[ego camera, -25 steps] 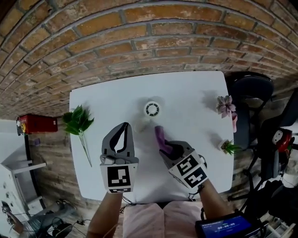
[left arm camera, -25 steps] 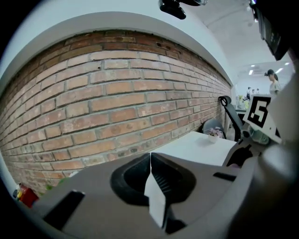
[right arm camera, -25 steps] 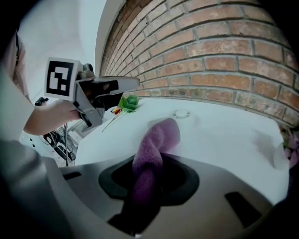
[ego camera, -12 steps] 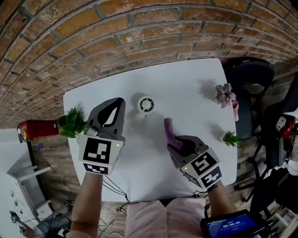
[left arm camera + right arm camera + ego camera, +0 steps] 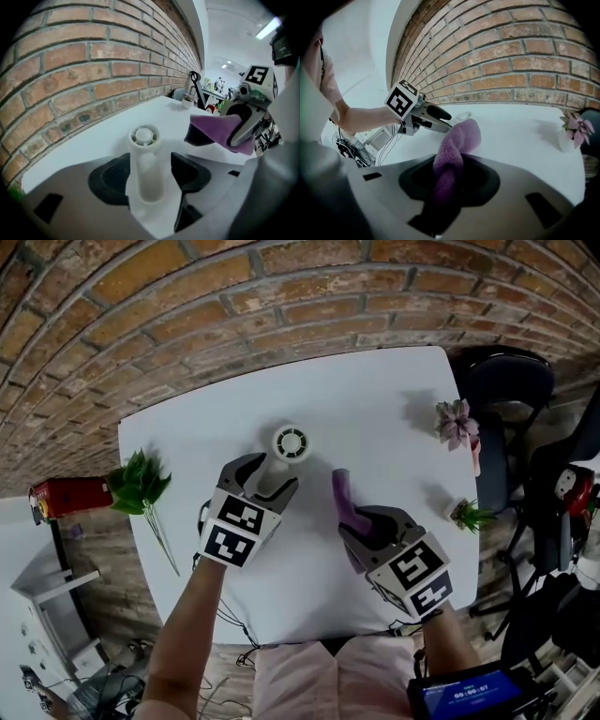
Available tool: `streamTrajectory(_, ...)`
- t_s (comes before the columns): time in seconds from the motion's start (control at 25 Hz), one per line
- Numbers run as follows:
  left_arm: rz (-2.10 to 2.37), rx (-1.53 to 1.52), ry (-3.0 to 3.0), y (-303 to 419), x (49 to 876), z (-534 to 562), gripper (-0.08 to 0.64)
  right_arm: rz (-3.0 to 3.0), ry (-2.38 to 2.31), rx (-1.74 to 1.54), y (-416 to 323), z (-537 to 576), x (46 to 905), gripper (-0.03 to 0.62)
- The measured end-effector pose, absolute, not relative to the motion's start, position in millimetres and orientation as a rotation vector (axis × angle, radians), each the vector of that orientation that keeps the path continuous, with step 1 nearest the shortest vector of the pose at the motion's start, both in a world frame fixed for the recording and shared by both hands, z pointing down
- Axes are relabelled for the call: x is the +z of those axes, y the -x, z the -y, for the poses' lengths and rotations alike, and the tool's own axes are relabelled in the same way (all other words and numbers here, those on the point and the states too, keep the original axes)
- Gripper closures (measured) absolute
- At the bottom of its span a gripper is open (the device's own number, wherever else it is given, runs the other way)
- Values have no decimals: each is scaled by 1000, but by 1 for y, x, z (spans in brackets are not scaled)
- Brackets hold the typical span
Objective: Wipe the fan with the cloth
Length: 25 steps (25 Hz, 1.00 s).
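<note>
grippers: two; the left gripper [image 5: 270, 476], jaws just opening and apart around the fan, and the right gripper [image 5: 354, 521], clamped on the cloth
fan [image 5: 292, 442]: one, white, between the left fingers
cloth [image 5: 344, 501]: one, purple, pinched between the right fingers
potted plants: two, a pink potted plant [image 5: 457, 424] and a green potted plant [image 5: 466, 515], both right of the right fingers
leafy sprig [image 5: 139, 486]: one, well left of the left fingers
table [image 5: 375, 418]: one, white, beneath both pairs of fingers
chair [image 5: 506, 395]: one, black, beyond the plants

Jaws just opening, left hand-held gripper [image 5: 269, 477] straddles the fan [image 5: 292, 442]; right hand-held gripper [image 5: 362, 521] clamps the cloth [image 5: 343, 498].
</note>
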<state>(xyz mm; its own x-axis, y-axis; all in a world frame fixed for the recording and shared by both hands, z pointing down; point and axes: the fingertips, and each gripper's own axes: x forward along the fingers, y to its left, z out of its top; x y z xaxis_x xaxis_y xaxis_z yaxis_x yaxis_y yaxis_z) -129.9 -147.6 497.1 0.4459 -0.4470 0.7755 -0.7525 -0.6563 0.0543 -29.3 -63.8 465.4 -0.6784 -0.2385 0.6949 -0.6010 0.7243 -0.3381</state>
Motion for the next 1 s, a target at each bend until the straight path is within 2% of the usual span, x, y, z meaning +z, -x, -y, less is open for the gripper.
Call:
streamTrajectory(0.12, 961, 1144, -2275, 128, 511, 145, 281, 2289, -622, 743, 30, 61, 466, 480)
streamTrajectory(0.16, 958, 1172, -2268, 128, 515, 144, 302, 2288, -621, 743, 29, 60, 466, 480)
streamTrajectory(0.2, 960, 1197, -2264, 129, 518, 145, 353, 2287, -622, 742, 29, 60, 466, 480)
streamTrajectory(0.24, 961, 1218, -2265, 130, 520, 145, 358, 2286, -623, 743, 28, 60, 467, 480)
streamTrajectory(0.48, 843, 1292, -2290, 119, 521, 133, 368, 2280, -577, 768, 32, 52, 471, 481)
streamTrajectory(0.8, 698, 1360, -2294, 99, 522, 87, 370, 2212, -73, 805, 54, -23, 490, 488)
streamTrajectory(1.0, 666, 1396, -2300, 94, 521, 68, 370, 2215, -112, 958, 63, -14, 500, 491)
